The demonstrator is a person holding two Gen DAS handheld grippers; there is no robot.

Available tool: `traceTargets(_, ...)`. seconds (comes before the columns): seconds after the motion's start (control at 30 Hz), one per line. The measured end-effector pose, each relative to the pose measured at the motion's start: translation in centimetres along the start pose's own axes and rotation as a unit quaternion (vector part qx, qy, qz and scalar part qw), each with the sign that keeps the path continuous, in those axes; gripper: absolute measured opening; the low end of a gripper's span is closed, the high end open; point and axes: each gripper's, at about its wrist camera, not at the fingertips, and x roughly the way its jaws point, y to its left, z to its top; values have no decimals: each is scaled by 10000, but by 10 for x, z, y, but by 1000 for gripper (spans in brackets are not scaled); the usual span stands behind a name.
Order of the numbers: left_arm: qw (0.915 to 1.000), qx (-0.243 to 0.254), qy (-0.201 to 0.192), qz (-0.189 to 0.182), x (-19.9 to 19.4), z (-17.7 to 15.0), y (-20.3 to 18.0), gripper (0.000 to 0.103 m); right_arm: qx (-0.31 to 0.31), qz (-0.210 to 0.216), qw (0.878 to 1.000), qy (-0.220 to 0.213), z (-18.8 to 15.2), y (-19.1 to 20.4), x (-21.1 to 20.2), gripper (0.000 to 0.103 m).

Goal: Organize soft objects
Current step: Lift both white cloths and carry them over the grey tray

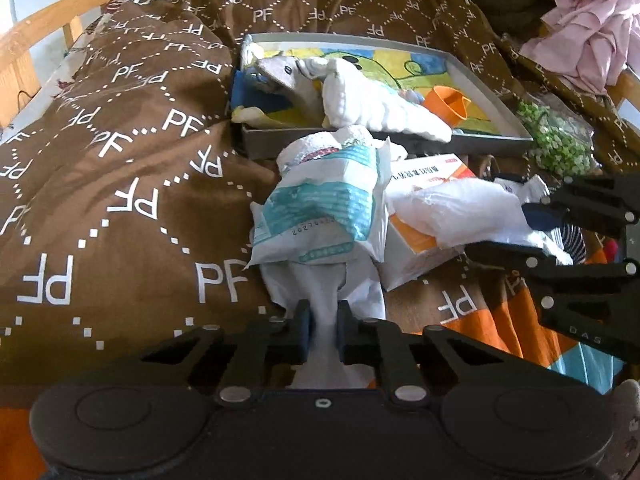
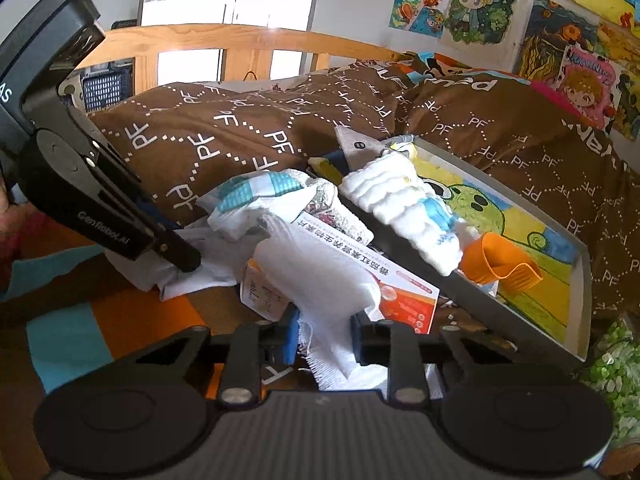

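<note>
My left gripper is shut on a white plastic bag with teal print that lies on the brown quilt in front of a grey tray. My right gripper is shut on a white gauze cloth draped over an orange and white box. The right gripper shows at the right edge of the left wrist view. The left gripper shows at the left of the right wrist view, on the bag. A white ribbed cloth lies in the tray and hangs over its near rim.
The tray also holds an orange cup, a grey card and blue items. A brown "PF" quilt covers the bed. Pink cloth lies far right. A green beaded item sits beside the tray. A wooden rail runs behind.
</note>
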Motion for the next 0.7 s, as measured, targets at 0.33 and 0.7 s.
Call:
traceTargets(0.33,9995,213,-242,38,-14,0,-11,10,825,290,9961,-70,2,-17,-6,29)
traceTargets(0.7,9964,682,-459,-227,-27,-5,-32,2,2066,753,9754,-157,0,-45,-12,29)
